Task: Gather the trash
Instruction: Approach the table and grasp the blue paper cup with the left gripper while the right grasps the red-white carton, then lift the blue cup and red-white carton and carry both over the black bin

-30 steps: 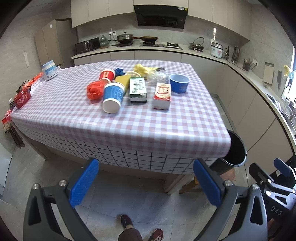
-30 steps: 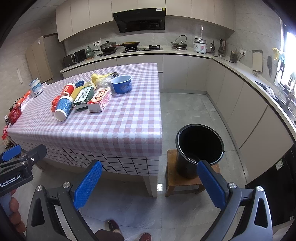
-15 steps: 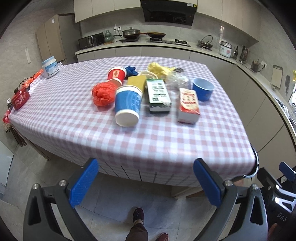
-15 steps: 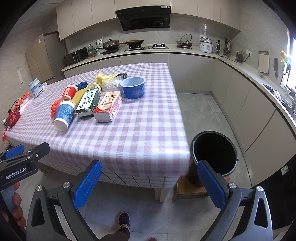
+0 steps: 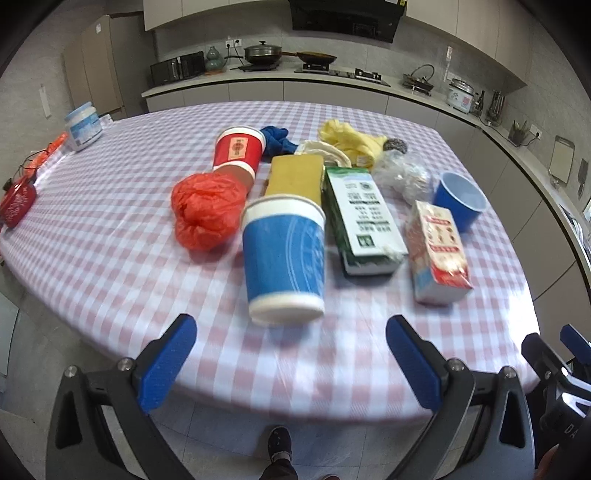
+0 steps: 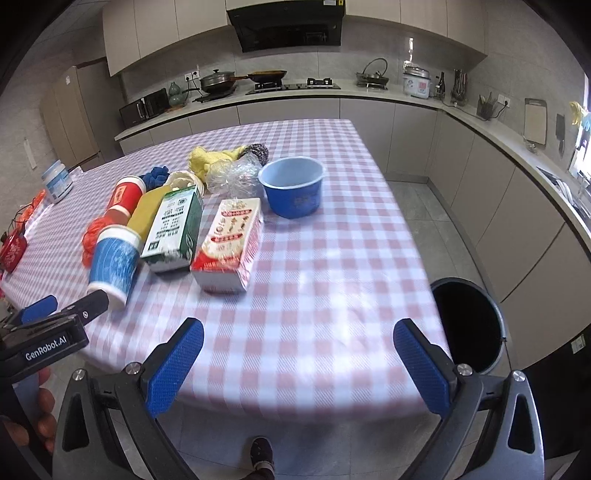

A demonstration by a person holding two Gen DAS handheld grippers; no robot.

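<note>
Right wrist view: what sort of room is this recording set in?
A home kitchen, most likely: a range hood above a gas hob, a rice cooker on the long counter, and a checked-cloth table with a black bin beside it.

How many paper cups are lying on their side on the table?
2. The blue paper cup lies nearest the table's front edge, beside the red plastic bag. The red paper cup lies farther back, behind that bag. Others may be hidden in the pile.
</note>
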